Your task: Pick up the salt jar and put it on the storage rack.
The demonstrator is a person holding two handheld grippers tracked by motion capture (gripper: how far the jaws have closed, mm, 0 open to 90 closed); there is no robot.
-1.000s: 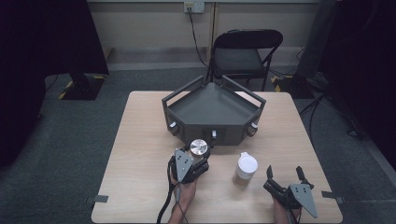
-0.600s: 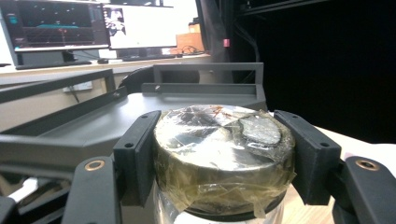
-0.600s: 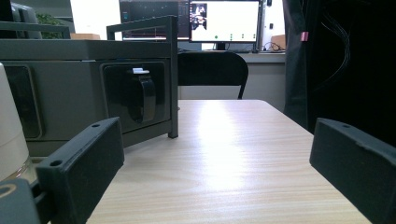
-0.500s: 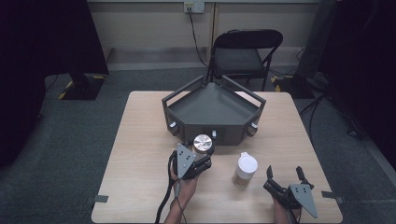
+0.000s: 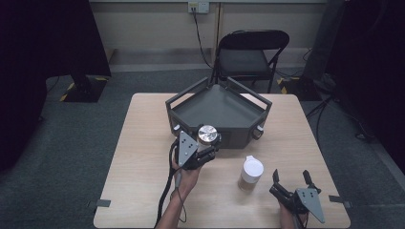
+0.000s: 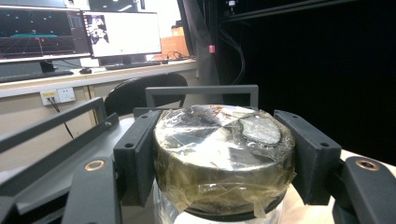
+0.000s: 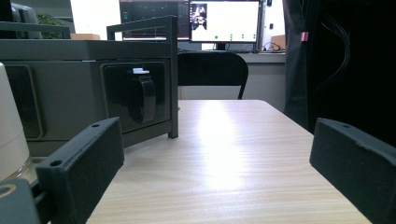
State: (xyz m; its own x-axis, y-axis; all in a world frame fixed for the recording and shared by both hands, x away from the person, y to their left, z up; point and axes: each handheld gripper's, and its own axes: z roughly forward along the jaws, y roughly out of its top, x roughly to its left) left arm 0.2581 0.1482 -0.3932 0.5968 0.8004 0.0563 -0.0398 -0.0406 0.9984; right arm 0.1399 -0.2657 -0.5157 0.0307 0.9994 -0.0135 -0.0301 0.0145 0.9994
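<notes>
The left gripper (image 5: 206, 148) is clamped on a jar (image 6: 224, 158) by its foil-wrapped lid, with the grey tray (image 5: 217, 102) just ahead of and below the jaws. To set it down well, I judge the jar should clear the tray's near wall (image 6: 46, 123) and be kept upright and lowered flat before release. The right gripper (image 5: 291, 183) rests low on the table (image 7: 233, 154), jaws wide and empty, a white-lidded jar (image 5: 251, 172) just to its left.

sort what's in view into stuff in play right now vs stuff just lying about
In play (judging by use):
left gripper, shut on the silver-lidded jar
grey tray, just beyond the jar

Lying about:
white-lidded jar, untouched
right gripper, open, idle
folding chair
</notes>
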